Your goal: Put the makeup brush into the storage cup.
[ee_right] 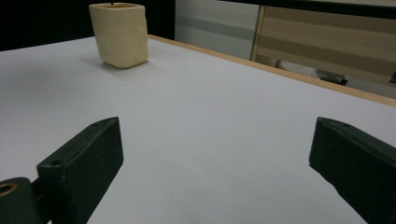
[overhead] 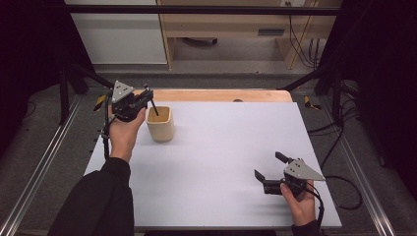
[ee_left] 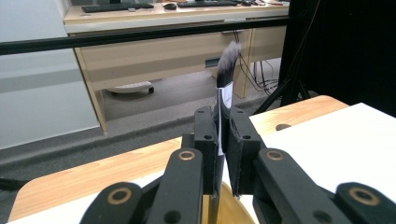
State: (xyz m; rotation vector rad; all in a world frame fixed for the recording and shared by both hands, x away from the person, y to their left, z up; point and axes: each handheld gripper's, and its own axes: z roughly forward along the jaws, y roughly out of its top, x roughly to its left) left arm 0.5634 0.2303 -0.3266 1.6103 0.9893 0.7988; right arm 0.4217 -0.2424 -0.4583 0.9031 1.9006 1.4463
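Note:
A cream, square-sided cup (overhead: 160,125) stands on the white table top (overhead: 221,147) at the far left. Just above its rim my left gripper (overhead: 147,96) is shut on a brush (overhead: 154,109), whose dark lower end slants down into the cup. In the left gripper view the jaws (ee_left: 223,123) clamp the brush's black and white handle, and the soft grey bristles (ee_left: 229,58) stick up beyond them. My right gripper (overhead: 268,165) rests low near the front right, open and holding nothing. In the right gripper view (ee_right: 215,140) the cup (ee_right: 120,32) stands far ahead at the left.
A wooden table edge (overhead: 221,95) shows beyond the white sheet. Black frame bars (overhead: 196,10) run around the table, and cables (overhead: 344,191) trail at the right. A wooden desk (ee_left: 154,51) stands behind on the floor.

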